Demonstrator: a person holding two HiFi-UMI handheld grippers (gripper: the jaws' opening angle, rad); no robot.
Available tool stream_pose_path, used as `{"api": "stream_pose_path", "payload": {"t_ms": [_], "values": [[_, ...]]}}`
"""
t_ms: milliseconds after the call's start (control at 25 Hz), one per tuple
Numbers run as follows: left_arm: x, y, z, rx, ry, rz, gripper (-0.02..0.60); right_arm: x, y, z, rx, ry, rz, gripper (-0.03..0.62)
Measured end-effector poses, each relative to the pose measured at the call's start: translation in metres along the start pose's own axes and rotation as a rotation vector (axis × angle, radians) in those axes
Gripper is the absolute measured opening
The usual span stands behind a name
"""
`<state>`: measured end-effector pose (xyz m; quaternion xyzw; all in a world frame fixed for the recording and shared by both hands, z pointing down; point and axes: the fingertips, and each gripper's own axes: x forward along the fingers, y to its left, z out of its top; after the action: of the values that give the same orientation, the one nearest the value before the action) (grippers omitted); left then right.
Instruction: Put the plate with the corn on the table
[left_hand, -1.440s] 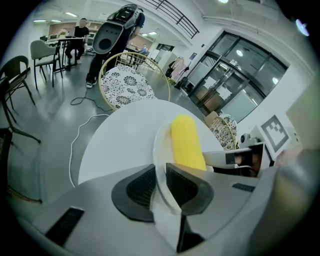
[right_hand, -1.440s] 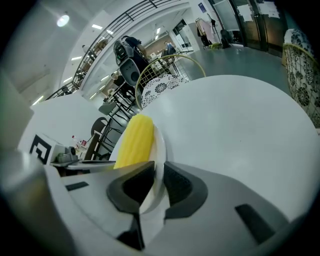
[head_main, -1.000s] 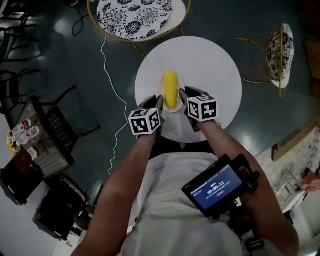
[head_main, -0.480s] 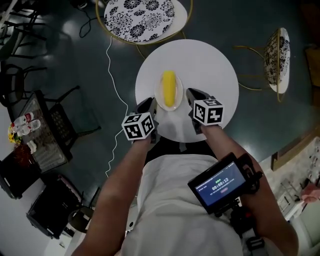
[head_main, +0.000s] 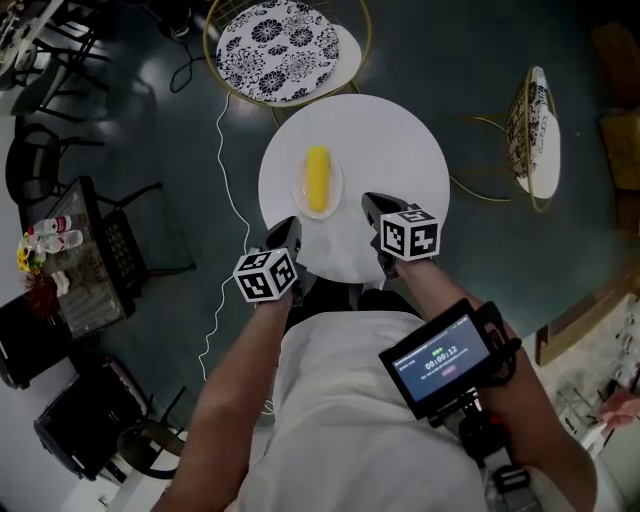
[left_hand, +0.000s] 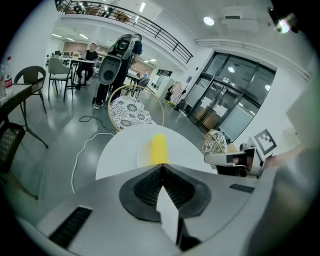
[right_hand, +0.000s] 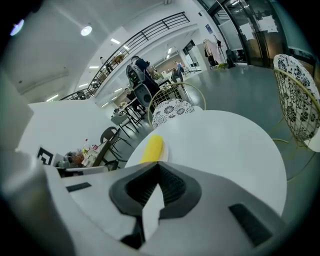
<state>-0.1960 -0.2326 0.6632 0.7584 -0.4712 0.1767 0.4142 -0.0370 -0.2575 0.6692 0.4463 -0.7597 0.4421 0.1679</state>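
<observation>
A yellow corn cob (head_main: 317, 178) lies on a small white plate (head_main: 300, 190), which rests on the round white table (head_main: 390, 150), left of its middle. Both grippers hang over the table's near edge, apart from the plate. My left gripper (head_main: 285, 227) is shut and empty, just near-left of the plate. My right gripper (head_main: 369, 202) is also shut with nothing in it, to the plate's right. The left gripper view has the corn (left_hand: 159, 148) straight ahead beyond the closed jaws. In the right gripper view the corn (right_hand: 151, 148) lies ahead, slightly left.
A gold-framed chair with a patterned seat (head_main: 279, 37) stands beyond the table, and a second such chair (head_main: 530, 130) to the right. A white cable (head_main: 226, 190) runs over the dark floor on the left. Black racks and chairs (head_main: 90, 260) crowd the far left.
Both grippers have drawn back from the plate's sides toward the person and spread apart. The plate with the corn stays on the table.
</observation>
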Motion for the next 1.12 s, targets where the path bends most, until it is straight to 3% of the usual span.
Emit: {"api": "stream_pose_path", "payload": {"t_ms": [680,1120], "values": [[-0.069,-0.061,-0.018,0.099,-0.076,-0.066,0.006,-0.077,0.053,-0.019,-0.089,-0.043,0.118,0.008],[-0.117,-0.115,-0.013,0.139,-0.196,-0.12,0.006,-0.137,0.084,-0.011,-0.135,-0.104,0.213,0.008]]}}
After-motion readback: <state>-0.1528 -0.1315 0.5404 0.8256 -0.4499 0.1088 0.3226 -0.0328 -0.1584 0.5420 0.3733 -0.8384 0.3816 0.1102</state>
